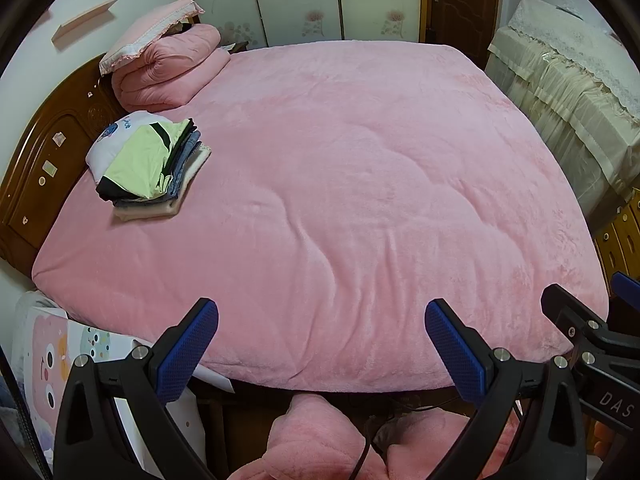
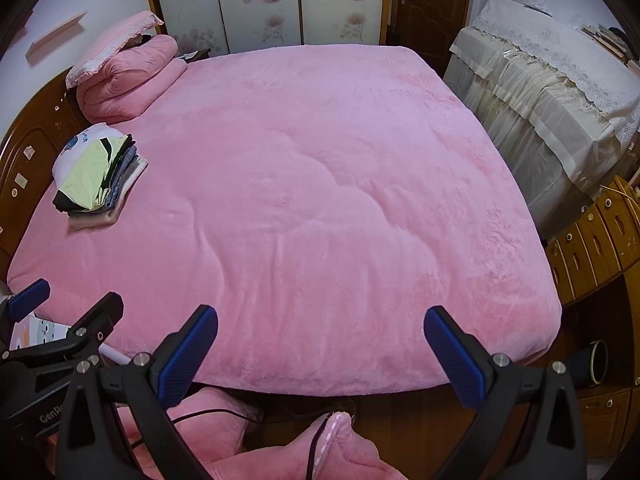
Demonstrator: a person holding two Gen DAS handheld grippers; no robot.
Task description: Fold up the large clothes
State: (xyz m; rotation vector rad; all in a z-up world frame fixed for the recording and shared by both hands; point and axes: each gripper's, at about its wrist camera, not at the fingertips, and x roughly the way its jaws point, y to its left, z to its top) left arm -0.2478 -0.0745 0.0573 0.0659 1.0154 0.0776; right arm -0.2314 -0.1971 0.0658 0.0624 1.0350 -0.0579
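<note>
Stack of folded clothes (image 1: pixel 150 164) sits on pink bed (image 1: pixel 360 184) near headboard (image 1: pixel 36 168), long axis apparently running headboard to bed centre. Left gripper (image 1: pixel 322 344) and right gripper (image 2: pixel 320 346) both spread wide, empty, above bed's near edge.
</note>
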